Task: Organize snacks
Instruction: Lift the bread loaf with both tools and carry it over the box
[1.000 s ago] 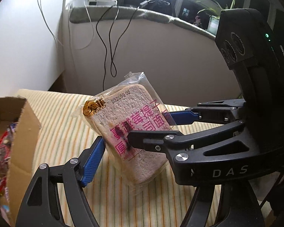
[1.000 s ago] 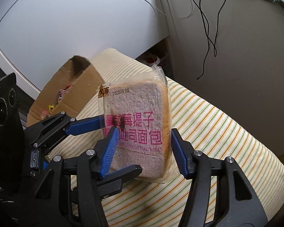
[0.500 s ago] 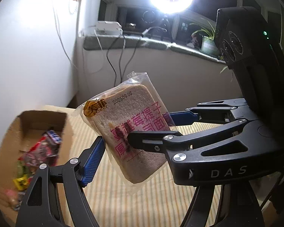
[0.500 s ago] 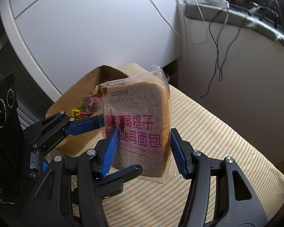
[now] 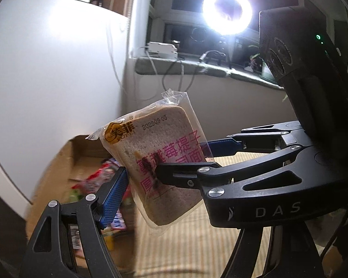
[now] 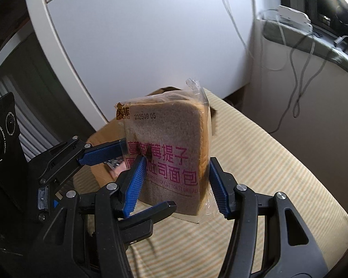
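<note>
A clear packet of sliced toast bread (image 5: 160,162) with pink lettering hangs in the air, held by both grippers. My left gripper (image 5: 169,192) has its left blue pad (image 5: 114,197) against the packet's edge; its other finger is hidden behind the right gripper. My right gripper (image 6: 176,162) is shut on the bread packet (image 6: 171,143), one blue pad on each side. An open cardboard box (image 5: 81,153) with several colourful snack packets (image 5: 97,178) lies just behind and below the bread. The same cardboard box (image 6: 99,173) is mostly hidden by the packet in the right wrist view.
A striped cloth surface (image 6: 255,162) carries the box and drops off at the right. A white curved panel (image 6: 139,34) stands close behind the box. A windowsill (image 5: 174,67) holds a white power strip (image 5: 162,47) with hanging cables. A bright ring light (image 5: 227,9) glares above.
Both grippers have lifted the bread packet together and carried it toward the cardboard box, which has come from the left edge to right behind the packet.
</note>
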Tool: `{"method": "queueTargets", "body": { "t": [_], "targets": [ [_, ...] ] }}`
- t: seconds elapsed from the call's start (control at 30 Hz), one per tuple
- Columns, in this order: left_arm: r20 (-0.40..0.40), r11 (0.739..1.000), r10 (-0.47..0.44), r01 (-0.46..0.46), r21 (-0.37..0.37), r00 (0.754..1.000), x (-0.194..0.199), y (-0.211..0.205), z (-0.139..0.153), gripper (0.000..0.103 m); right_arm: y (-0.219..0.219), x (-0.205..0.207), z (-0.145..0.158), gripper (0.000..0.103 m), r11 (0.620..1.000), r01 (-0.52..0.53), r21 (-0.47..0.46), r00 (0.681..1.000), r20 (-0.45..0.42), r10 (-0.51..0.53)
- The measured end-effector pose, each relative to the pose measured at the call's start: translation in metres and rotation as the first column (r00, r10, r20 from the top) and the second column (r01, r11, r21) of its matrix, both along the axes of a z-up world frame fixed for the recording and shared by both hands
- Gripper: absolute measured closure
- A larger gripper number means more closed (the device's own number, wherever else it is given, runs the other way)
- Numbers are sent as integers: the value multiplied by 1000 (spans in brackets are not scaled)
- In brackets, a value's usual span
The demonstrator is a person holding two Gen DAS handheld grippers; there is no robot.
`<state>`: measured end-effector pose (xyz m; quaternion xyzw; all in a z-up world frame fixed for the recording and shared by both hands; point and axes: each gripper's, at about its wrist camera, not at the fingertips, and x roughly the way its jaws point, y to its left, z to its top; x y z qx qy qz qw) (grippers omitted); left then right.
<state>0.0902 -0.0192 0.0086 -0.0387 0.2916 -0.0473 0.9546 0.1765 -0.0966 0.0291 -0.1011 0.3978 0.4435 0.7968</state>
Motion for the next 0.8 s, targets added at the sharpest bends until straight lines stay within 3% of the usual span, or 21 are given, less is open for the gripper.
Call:
{"method": "queueTargets", "body": {
  "t": [0.5, 0.8],
  "targets": [
    [-27, 996, 91, -90, 12, 996, -14, 70, -11, 30, 85, -2, -18, 46, 997, -81, 1, 995, -58, 81],
    [-63, 994, 113, -112, 17, 992, 1, 86, -24, 30, 103, 13, -42, 46, 997, -80, -3, 990, -117, 80]
  ]
}}
